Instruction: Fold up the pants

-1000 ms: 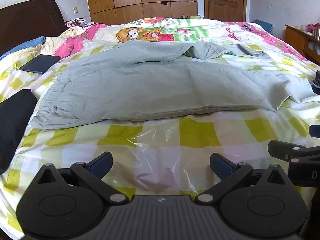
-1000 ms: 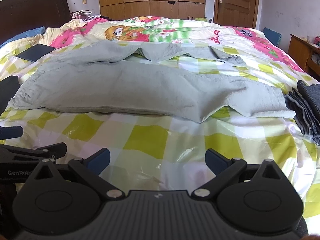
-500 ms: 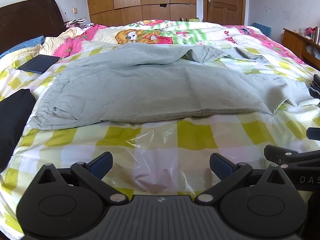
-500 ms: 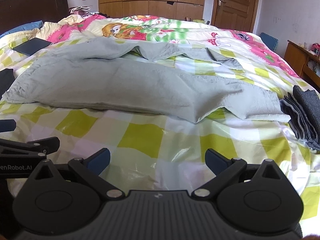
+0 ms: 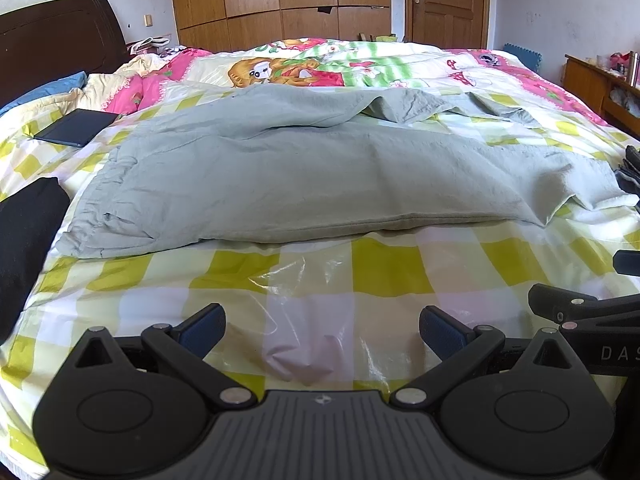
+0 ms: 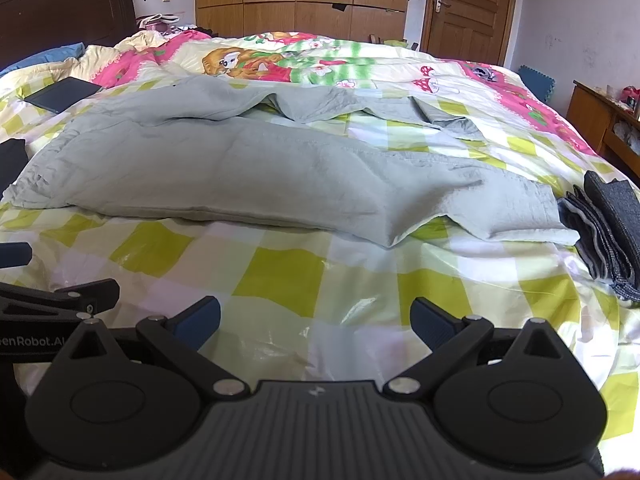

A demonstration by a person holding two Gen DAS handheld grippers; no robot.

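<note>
Pale grey pants (image 5: 304, 176) lie spread sideways across the checked bed cover, waistband to the left, one leg stretched right with its cuff turned over, the other leg rumpled behind it. In the right wrist view the same pants (image 6: 256, 172) fill the middle. My left gripper (image 5: 322, 330) hovers open over the cover's near part, a good way short of the pants. My right gripper (image 6: 315, 318) is open too, beside the left one and equally short of the cloth. Each view shows the other gripper's fingers (image 5: 560, 304) at its edge.
A stack of folded dark jeans (image 6: 608, 232) lies at the right by the pant cuff. A black garment (image 5: 24, 240) sits at the left and a dark tablet (image 5: 76, 127) further back left. A wooden side table (image 6: 600, 120) stands right of the bed.
Both grippers have drawn back and tilted slightly, so the pants sit a little further off in both views. The jaws stay open and the pants have not moved.
</note>
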